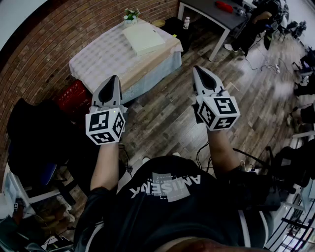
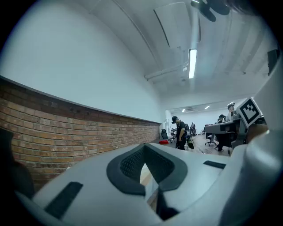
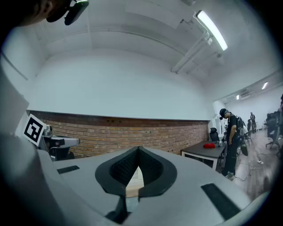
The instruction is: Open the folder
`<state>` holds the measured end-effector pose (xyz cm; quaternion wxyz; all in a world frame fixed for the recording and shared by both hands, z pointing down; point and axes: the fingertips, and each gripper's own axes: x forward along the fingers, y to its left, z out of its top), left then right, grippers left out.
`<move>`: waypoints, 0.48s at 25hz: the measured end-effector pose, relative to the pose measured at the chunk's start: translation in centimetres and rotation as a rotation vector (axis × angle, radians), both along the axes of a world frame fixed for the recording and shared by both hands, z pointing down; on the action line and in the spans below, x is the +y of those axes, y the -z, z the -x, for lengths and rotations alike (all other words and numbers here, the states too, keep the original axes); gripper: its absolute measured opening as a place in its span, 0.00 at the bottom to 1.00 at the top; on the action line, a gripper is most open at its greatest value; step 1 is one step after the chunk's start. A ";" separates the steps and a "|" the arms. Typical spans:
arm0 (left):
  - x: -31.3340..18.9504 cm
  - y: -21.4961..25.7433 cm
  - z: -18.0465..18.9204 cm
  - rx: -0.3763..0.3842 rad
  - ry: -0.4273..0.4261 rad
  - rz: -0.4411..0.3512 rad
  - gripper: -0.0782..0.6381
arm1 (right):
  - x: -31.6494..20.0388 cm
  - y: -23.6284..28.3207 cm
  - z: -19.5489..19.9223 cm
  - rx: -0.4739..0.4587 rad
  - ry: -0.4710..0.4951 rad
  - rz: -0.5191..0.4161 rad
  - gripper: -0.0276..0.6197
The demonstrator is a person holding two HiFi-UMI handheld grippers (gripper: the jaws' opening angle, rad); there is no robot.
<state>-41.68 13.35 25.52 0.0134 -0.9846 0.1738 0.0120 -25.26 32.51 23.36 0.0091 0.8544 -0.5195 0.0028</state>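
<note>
The white folder [image 1: 143,38] lies shut on a cloth-covered table [image 1: 106,59] by the brick wall, well ahead of both grippers. My left gripper [image 1: 115,78] is held level in the air short of the table's near edge, its jaws shut and nothing between them. My right gripper [image 1: 197,68] hovers over the wooden floor to the right of the table, also shut and empty. In the left gripper view the left gripper [image 2: 143,145] has its tips together, as does the right gripper [image 3: 138,148] in the right gripper view. Neither touches the folder.
A small potted plant [image 1: 131,15] stands at the table's far end. A red crate [image 1: 74,94] sits on the floor left of the table, a draped chair [image 1: 34,128] nearer me. A dark desk [image 1: 216,15] stands at the back right, with a person [image 3: 230,141] beside it.
</note>
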 end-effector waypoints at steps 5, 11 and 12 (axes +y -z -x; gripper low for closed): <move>0.3 -0.1 0.3 0.000 0.003 0.005 0.13 | 0.4 0.0 0.1 -0.004 -0.007 -0.002 0.10; 0.2 -0.3 0.9 -0.002 0.002 0.011 0.13 | 0.6 0.0 0.5 -0.023 -0.013 -0.028 0.10; 0.2 -0.4 1.0 -0.001 0.001 0.010 0.13 | 0.6 0.1 0.6 -0.030 -0.010 -0.040 0.10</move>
